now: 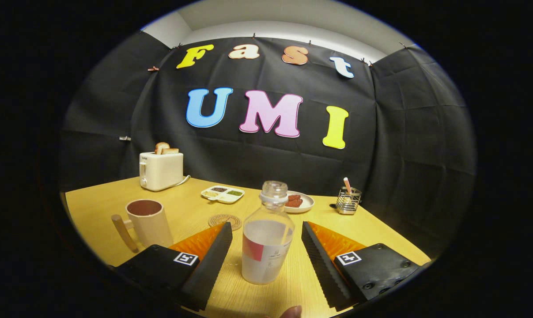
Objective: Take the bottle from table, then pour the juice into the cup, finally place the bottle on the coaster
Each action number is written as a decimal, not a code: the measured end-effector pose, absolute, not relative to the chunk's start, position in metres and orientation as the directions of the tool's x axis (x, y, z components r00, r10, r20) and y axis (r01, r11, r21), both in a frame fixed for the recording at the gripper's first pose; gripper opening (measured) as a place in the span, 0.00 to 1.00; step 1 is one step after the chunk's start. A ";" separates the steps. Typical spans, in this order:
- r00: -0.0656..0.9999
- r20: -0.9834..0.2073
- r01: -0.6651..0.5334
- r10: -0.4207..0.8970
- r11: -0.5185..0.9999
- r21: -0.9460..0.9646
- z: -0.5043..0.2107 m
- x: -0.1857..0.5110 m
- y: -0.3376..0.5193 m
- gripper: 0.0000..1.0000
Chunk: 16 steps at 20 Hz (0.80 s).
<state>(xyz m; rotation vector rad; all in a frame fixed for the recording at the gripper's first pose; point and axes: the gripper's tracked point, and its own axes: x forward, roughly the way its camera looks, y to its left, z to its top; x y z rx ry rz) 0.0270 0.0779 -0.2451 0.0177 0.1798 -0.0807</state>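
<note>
The uncapped bottle (267,238) stands upright on the counter (191,212) between the jaws of the gripper (266,229), which are spread wide apart, touching nothing. Its label print is too small to read. Left of it stands the cup (148,222), with the round coaster (224,220) just behind the left finger; a toaster (160,170) stands farther back.

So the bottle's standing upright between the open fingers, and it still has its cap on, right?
Not quite. The gripper view shows the bottle upright between the open fingers of the gripper, but its neck is uncapped and open at the top.
</note>
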 end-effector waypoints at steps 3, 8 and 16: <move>0.980 -0.180 0.097 -0.090 0.995 0.028 -0.259 0.035 0.077 0.97; 0.973 -0.186 0.141 -0.134 0.990 0.026 -0.278 0.049 0.073 0.97; 0.943 -0.228 0.241 -0.241 0.970 -0.027 -0.278 0.057 0.057 0.72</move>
